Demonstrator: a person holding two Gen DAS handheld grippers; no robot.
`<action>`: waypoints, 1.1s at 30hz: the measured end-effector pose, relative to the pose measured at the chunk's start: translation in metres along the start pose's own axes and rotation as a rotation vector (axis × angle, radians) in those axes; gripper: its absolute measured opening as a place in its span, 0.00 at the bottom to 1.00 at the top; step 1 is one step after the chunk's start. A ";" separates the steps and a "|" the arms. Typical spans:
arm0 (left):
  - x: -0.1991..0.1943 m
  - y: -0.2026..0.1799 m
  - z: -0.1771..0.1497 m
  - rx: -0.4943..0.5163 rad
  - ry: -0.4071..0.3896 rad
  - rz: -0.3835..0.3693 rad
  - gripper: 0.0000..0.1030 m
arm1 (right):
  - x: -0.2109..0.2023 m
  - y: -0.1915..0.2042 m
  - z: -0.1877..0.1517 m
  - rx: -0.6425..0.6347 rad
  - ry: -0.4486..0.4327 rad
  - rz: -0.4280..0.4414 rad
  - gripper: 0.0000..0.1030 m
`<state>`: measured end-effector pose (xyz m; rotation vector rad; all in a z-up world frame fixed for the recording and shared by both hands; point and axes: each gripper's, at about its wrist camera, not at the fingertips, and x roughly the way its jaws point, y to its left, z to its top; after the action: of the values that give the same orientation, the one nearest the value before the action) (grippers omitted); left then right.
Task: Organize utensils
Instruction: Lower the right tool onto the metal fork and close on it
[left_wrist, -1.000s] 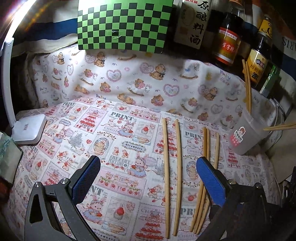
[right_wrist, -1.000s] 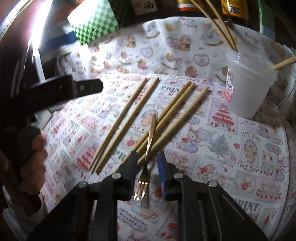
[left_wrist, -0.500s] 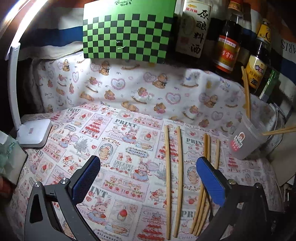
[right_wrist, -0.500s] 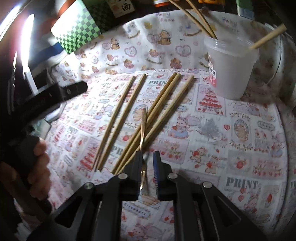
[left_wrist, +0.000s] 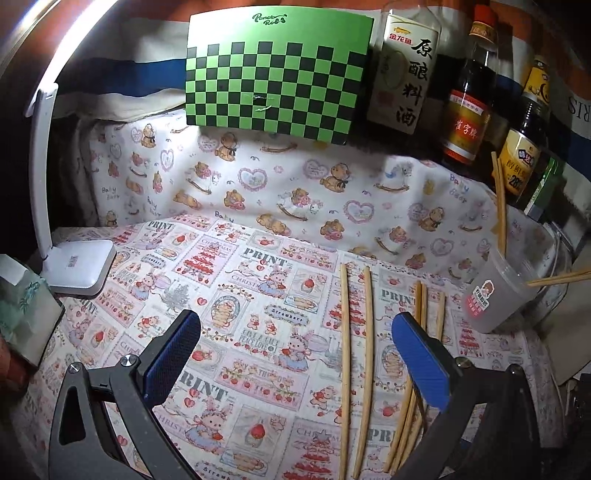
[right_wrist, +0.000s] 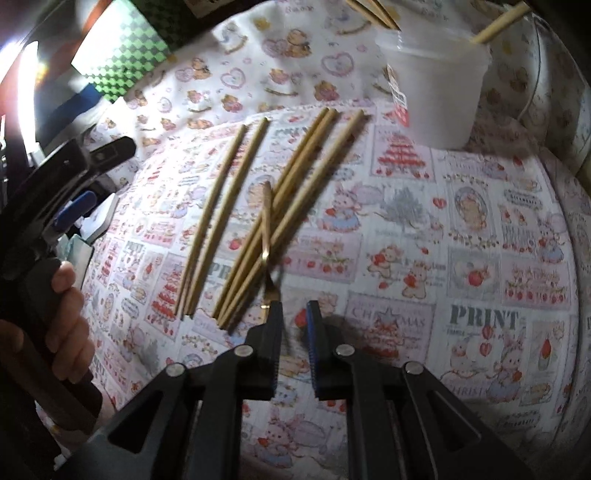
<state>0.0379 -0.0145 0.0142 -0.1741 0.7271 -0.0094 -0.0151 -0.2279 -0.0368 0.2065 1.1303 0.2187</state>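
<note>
A gold fork (right_wrist: 266, 221) lies across three wooden chopsticks (right_wrist: 295, 192) on the printed cloth. Its head runs in behind the tip of my right gripper's left finger (right_wrist: 275, 325). The right gripper (right_wrist: 295, 317) has its jaws opening, a narrow gap apart, and only blurred cloth shows between the pads. Two more chopsticks (right_wrist: 225, 206) lie to the left. The translucent cup (right_wrist: 436, 74) with chopsticks in it stands at the back right. My left gripper (left_wrist: 295, 350) hangs wide open above the cloth, left of the chopstick pair (left_wrist: 354, 350), holding nothing.
A green checkerboard card (left_wrist: 273, 77) and sauce bottles (left_wrist: 469, 96) line the back. A white lamp base (left_wrist: 79, 266) sits at the left, with a box (left_wrist: 22, 306) in front of it. A hand (right_wrist: 62, 325) holds the left gripper's handle.
The right jaws closed onto the fork, then parted slightly. The right view rolled and the fork's head now sits at the left finger instead of mid-gap. The left gripper stayed open, hardly moving.
</note>
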 end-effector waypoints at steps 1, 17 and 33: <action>0.000 0.000 0.000 0.000 -0.002 0.001 1.00 | -0.001 0.003 -0.001 -0.016 -0.004 -0.002 0.16; 0.005 0.021 0.007 -0.066 -0.038 0.094 1.00 | 0.003 0.039 0.020 -0.313 -0.136 -0.107 0.21; 0.013 0.040 0.007 -0.149 0.003 0.071 1.00 | 0.044 0.048 0.086 -0.221 -0.008 -0.197 0.14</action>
<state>0.0502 0.0248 0.0042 -0.2906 0.7368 0.1127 0.0776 -0.1743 -0.0261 -0.0998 1.1017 0.1652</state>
